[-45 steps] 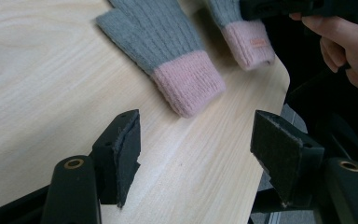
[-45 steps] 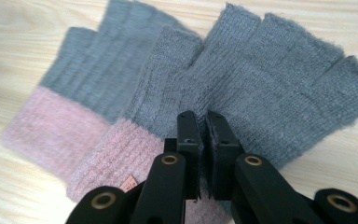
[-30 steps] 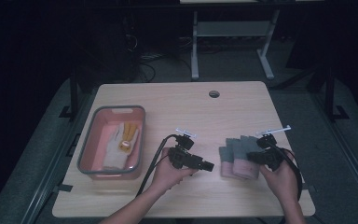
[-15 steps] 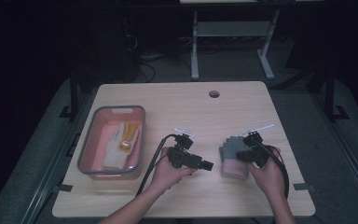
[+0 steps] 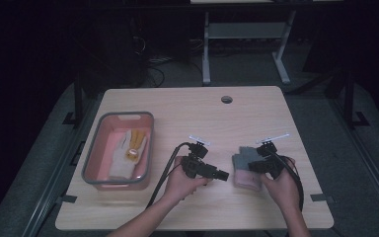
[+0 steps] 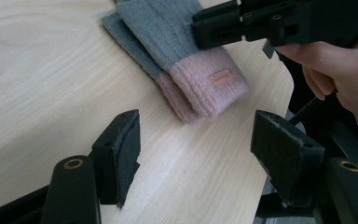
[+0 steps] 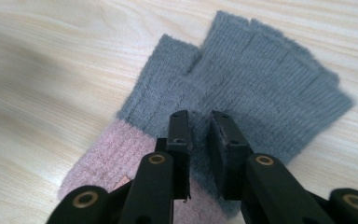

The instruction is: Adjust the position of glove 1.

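While left gripper [image 5: 222,175] hovers wide, right gripper [image 7: 199,125] pinches the glove [image 7: 242,93]

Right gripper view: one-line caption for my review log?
Right gripper, jaws nearly closed, over grey-and-pink knit gloves on the wooden table.

The right gripper [image 5: 256,164], which a second ago sits at the right edge of the grey-and-pink gloves [image 5: 246,169], now lies further left over their grey part, its jaws nearly closed with a fold of the knit between them, the right hand [image 5: 280,183] following it leftward.
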Demonstrator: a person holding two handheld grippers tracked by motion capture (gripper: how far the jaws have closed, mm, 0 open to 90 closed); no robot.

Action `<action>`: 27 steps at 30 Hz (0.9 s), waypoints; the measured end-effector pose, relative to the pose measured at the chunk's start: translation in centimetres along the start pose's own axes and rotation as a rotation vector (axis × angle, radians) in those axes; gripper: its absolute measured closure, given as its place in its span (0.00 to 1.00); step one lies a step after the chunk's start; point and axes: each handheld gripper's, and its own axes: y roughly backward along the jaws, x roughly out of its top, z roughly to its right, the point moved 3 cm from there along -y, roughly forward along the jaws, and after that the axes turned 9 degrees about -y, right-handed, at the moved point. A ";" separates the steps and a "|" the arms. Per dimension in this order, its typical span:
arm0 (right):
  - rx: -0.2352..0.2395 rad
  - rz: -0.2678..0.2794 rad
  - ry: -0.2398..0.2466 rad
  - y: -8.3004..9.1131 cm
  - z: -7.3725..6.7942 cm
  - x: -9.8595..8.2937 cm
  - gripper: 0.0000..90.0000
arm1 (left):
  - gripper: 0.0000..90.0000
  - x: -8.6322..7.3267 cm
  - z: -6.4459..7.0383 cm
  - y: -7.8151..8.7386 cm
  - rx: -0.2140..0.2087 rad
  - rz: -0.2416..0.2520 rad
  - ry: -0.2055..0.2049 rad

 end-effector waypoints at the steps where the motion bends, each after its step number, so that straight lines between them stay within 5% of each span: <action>1: 0.007 0.023 0.002 0.4 0.1 -0.1 0.81 | 0.37 0.1 -0.1 -0.2 0.002 -0.005 -0.005; 6: 0.029 0.073 -0.033 1.5 1.1 -0.5 0.74 | 0.37 0.6 -0.2 -1.2 0.000 -0.006 0.024; 18: 0.066 0.085 -0.125 1.8 3.3 -1.6 0.63 | 0.37 1.1 -0.1 -4.1 -0.010 -0.006 0.075; 27: 0.160 0.084 -0.202 1.0 4.5 -2.0 0.58 | 0.37 0.7 0.1 -6.1 -0.016 -0.025 0.093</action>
